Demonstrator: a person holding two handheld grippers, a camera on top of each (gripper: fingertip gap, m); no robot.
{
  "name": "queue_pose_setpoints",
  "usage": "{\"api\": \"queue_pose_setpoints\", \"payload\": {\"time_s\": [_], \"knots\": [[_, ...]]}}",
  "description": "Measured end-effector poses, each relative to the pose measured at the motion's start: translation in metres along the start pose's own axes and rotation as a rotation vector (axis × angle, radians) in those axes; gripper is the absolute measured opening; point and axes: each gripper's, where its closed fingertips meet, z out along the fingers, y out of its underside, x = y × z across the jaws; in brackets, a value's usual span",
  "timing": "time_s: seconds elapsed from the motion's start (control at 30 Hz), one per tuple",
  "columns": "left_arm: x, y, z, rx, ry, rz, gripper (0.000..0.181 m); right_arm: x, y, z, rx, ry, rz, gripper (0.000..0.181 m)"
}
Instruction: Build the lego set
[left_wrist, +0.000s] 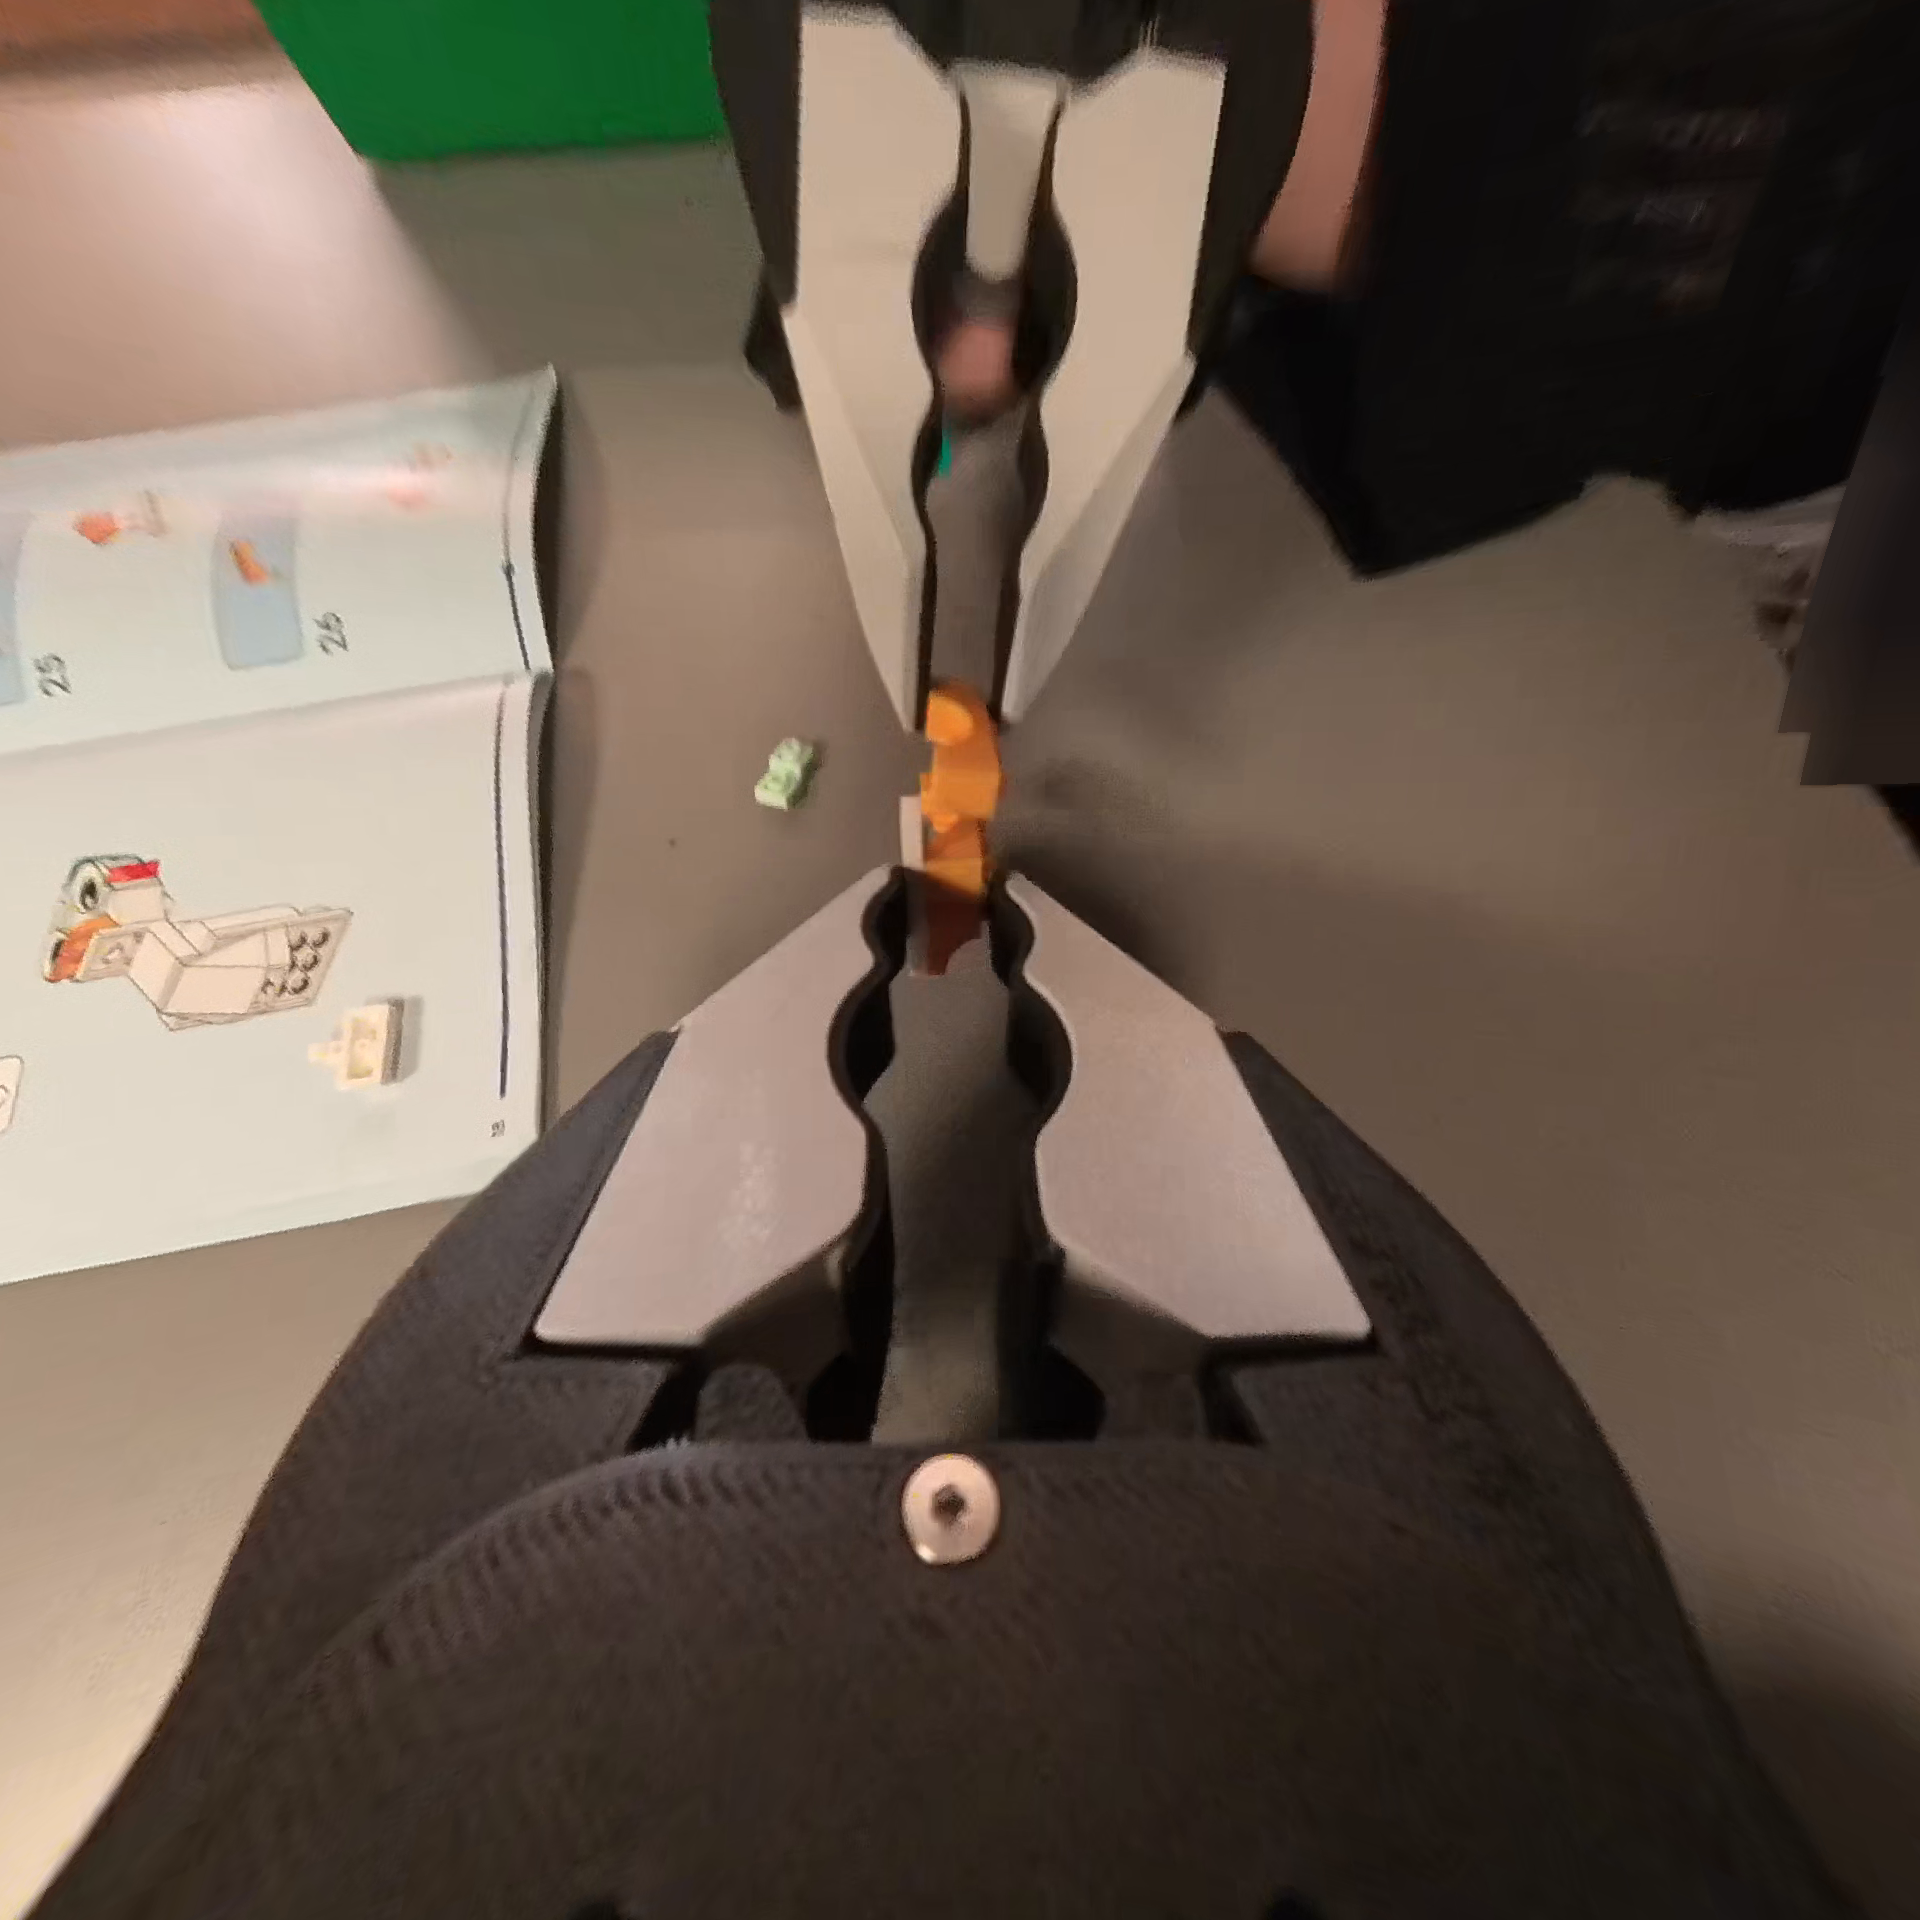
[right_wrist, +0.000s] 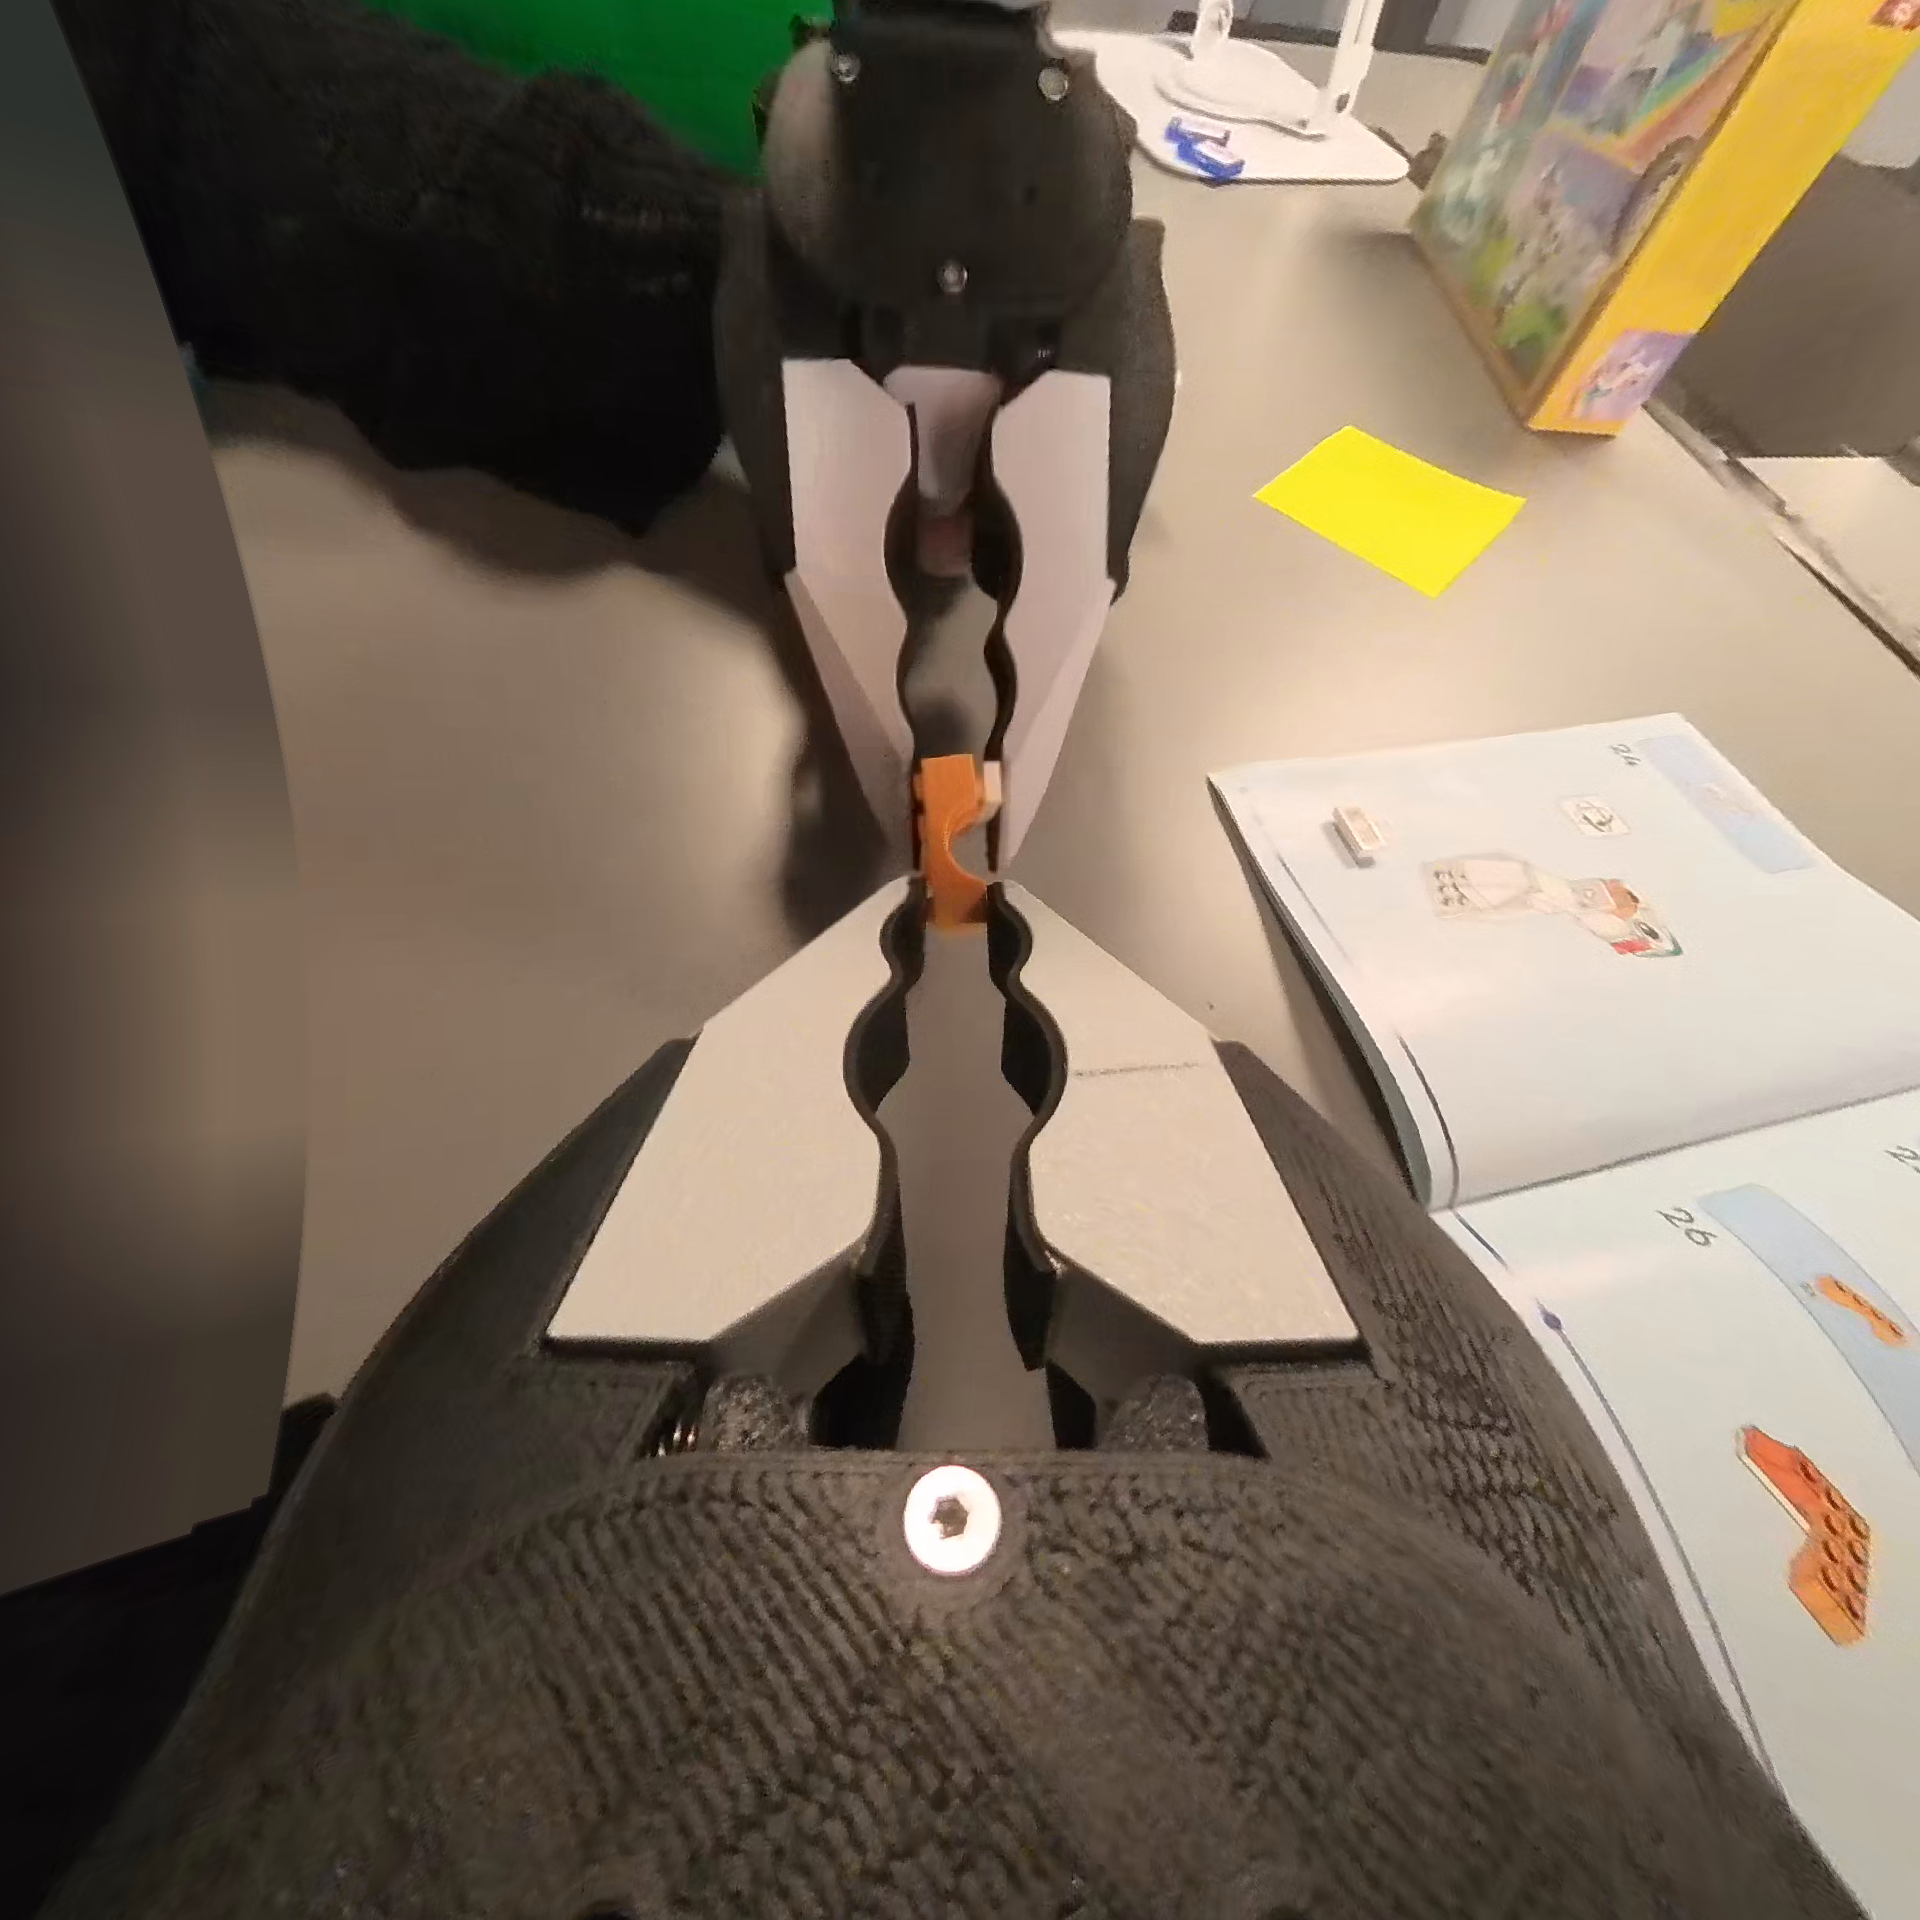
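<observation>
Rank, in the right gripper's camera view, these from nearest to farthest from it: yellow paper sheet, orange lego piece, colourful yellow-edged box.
1. Orange lego piece: at the right gripper fingertips.
2. Yellow paper sheet: flat on the table, ahead to the right.
3. Colourful yellow-edged box: standing beyond the sheet, far right.

Left wrist view: camera behind the left gripper (left_wrist: 943, 883), looking along its fingers and down at the grey table (left_wrist: 1351, 1039), close up. Right wrist view: same arrangement on the right gripper (right_wrist: 951, 894), facing the opposite way. Shared: both gripper tips, the orange piece (left_wrist: 956, 790) between them, the instruction booklet (left_wrist: 260, 831).
</observation>
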Motion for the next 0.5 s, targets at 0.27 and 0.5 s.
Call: {"api": "queue_pose_setpoints", "payload": {"time_s": [0.27,0.5], "knots": [[0.001,-0.041,-0.014,0.283,-0.066,-0.021,0.014,0.000,-0.032,-0.016,0.032,0.034,-0.005,0.009],[0.005,-0.060,-0.023,0.434,-0.095,-0.034,0.014,-0.002,-0.047,-0.029,-0.109,0.059,-0.015,0.010]]}}
